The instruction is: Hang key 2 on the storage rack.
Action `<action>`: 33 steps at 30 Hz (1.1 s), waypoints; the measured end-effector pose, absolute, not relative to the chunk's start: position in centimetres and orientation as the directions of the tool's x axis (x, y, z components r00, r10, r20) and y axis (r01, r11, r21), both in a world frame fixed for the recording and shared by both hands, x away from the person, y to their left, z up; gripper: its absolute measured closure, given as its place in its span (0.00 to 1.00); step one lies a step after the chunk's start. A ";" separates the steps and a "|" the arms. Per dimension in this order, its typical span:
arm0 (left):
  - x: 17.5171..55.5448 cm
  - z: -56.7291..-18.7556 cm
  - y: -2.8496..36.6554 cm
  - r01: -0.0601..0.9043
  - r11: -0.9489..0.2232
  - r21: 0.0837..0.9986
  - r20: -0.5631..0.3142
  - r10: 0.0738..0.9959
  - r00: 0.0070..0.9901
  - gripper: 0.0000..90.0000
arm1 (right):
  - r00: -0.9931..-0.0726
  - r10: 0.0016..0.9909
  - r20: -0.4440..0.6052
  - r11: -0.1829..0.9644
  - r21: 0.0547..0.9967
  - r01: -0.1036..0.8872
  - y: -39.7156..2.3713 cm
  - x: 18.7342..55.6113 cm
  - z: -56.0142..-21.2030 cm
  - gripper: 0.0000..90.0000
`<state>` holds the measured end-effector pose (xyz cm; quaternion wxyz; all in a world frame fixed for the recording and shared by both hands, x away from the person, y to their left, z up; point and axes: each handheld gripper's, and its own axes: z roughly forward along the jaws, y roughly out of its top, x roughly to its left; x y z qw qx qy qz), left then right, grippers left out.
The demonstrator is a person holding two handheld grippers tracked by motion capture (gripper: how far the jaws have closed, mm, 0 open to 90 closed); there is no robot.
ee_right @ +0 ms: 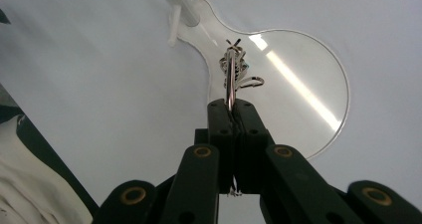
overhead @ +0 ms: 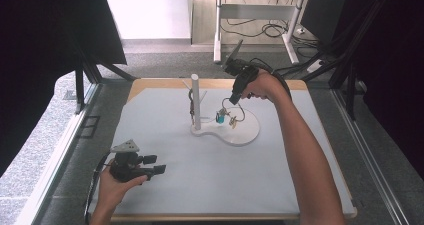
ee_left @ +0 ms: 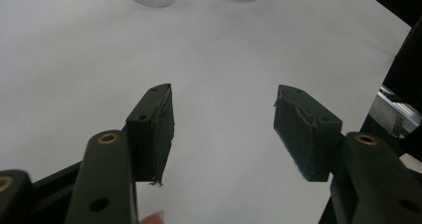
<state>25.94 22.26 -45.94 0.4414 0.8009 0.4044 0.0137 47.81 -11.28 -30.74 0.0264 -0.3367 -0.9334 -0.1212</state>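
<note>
keyring (ee_right: 232,74) pinched in the right gripper (ee_right: 232,106) above the stand (overhead: 195,102), likely for hanging; left gripper (ee_left: 223,127) idles wide apart, out of the way.

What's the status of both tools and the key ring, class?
Left tool open, holding nothing, low over the mat. Right tool shut on the key ring above the white stand. Nothing in the way.
</note>
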 end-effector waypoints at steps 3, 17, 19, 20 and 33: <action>25.9 -45.9 22.3 0.637 -0.285 0.716 -0.336 0.659 0.673 0.46 | -0.770 0.626 0.127 0.742 0.207 0.638 -11.2 48.1 -31.0 0.97; 26.0 -46.1 22.0 0.637 -0.293 0.713 -0.336 0.655 0.677 0.46 | -0.746 0.656 0.115 0.710 0.240 0.662 -10.4 49.9 -31.3 0.97; 26.0 -46.0 22.1 0.636 -0.289 0.715 -0.340 0.652 0.678 0.46 | -0.745 0.658 0.111 0.709 0.244 0.662 -10.3 50.2 -31.3 0.97; 26.0 -46.0 22.1 0.635 -0.282 0.720 -0.345 0.648 0.679 0.46 | -0.741 0.662 0.113 0.704 0.247 0.666 -10.2 50.3 -31.3 0.97; 26.1 -45.8 22.3 0.635 -0.273 0.722 -0.353 0.645 0.678 0.46 | -0.746 0.657 0.112 0.703 0.266 0.659 -8.9 50.7 -31.8 0.97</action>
